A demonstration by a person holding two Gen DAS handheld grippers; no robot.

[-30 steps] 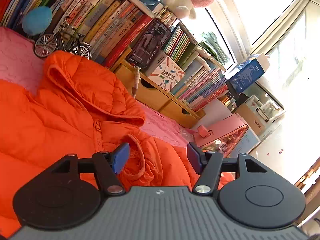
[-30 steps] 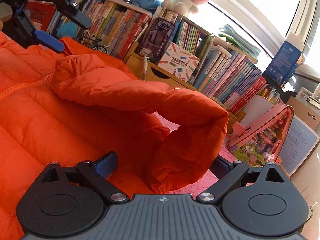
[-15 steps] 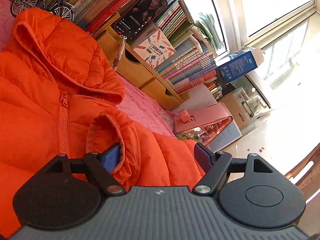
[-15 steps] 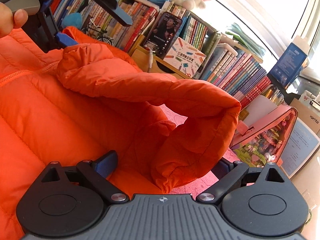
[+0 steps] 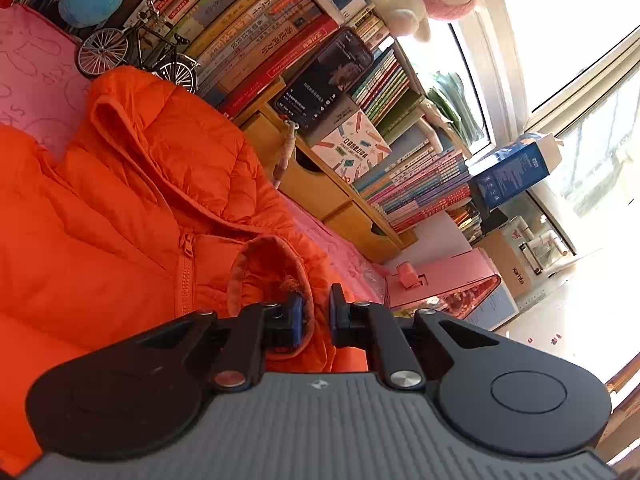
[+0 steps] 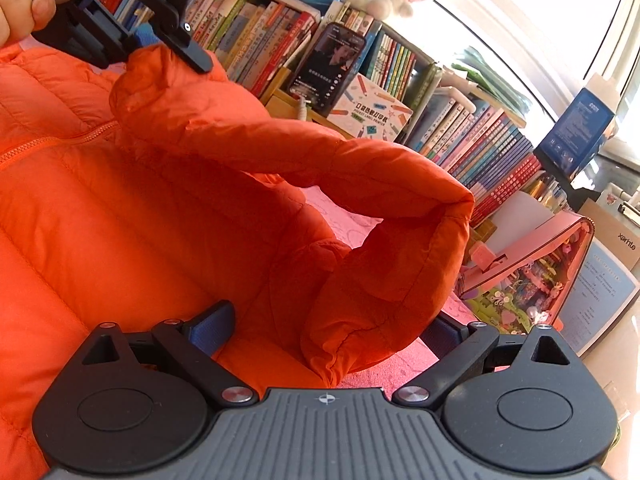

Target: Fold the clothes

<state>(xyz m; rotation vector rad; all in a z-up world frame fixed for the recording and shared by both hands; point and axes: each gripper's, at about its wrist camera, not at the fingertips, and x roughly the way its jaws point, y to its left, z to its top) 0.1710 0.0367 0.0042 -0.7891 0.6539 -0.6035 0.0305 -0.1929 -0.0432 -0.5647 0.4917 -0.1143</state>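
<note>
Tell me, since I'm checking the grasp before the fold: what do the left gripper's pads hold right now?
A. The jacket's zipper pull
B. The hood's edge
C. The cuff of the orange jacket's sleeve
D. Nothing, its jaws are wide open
C: in the left wrist view the left gripper is shut on the sleeve cuff of the orange jacket, with fabric pinched between its blue pads.

"xprinte" shows in dark letters on the brown cardboard box (image 6: 624, 232) at the right edge, cut off by the frame. The colourful printer box (image 6: 370, 110) leaning on the books reads "POCKET LABEL PRINTER" under a line of Chinese characters. Book spines (image 5: 256, 28) carry Chinese titles, too small to read.
</note>
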